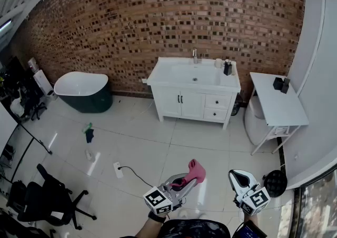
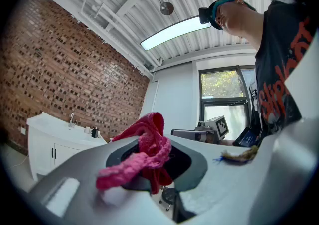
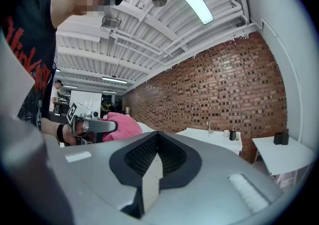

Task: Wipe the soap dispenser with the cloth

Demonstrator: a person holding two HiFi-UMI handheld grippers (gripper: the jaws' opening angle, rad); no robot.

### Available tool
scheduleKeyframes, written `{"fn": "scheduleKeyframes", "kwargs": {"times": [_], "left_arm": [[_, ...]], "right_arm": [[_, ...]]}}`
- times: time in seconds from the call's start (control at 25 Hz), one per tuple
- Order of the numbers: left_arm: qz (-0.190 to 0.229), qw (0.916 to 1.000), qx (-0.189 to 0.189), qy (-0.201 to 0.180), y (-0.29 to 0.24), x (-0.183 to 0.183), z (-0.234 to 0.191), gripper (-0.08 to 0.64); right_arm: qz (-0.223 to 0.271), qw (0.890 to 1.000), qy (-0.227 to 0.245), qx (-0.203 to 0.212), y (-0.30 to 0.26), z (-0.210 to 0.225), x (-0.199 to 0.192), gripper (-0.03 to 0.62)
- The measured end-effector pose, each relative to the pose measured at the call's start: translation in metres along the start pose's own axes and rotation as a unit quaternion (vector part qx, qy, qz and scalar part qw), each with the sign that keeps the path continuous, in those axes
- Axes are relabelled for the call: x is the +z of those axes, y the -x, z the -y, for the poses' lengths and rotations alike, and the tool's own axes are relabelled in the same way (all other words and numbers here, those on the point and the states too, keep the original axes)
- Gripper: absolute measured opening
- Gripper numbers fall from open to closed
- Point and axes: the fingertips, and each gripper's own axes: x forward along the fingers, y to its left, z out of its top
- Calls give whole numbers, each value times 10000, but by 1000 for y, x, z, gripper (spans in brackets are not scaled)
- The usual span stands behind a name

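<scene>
Worktop [image 1: 174, 75] centred at the back wall [image 1: 131, 21]; soap dispenser [image 1: 227, 67] set on its right end. Bathtub [image 1: 84, 91] placed left of it, side table [image 1: 278, 106] right. At bottom centre, cloth [image 1: 195, 170] lodged in the left hand-held gripper [image 1: 184, 181]; right hand-held gripper [image 1: 238, 178] located just right.

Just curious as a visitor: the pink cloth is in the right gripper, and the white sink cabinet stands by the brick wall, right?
Not quite: the pink cloth is clamped in the left gripper, as the left gripper view shows; the right gripper is shut and empty. The white sink cabinet does stand by the brick wall.
</scene>
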Motion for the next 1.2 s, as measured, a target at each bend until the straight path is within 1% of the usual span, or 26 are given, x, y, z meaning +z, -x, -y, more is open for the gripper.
{"fn": "scheduleKeyframes", "kwargs": {"times": [0.08,0.28,0.44,0.64,0.8,0.92,1.0,1.04,1.2], "left_arm": [[20,10000,-1,-10,4,2,-4,48],[71,10000,-19,-20,21,6,-17,49],[128,9999,-37,33,37,6,-26,49],[226,9996,-120,128,54,3,-36,49],[283,9993,-128,216,50,4,-53,49],[223,9994,-65,255,40,3,-72,48],[183,9995,-9,266,31,3,-87,49],[176,9995,11,259,26,4,-96,48],[127,9997,113,149,-1,7,-139,49]], "right_arm": [[111,9998,-145,15,-5,-5,5,9],[139,9999,-34,89,-21,-18,5,18],[196,9996,-206,88,-41,-39,7,18],[55,9997,-201,100,-55,-59,-2,18],[-36,9998,-194,43,-70,-46,-4,15],[-103,9997,-187,107,-87,-30,-10,8],[-112,9994,-287,128,-101,-17,-15,5],[-95,9993,-343,115,-108,-9,-17,5],[-92,9995,-300,31,-142,44,-31,2]]}}
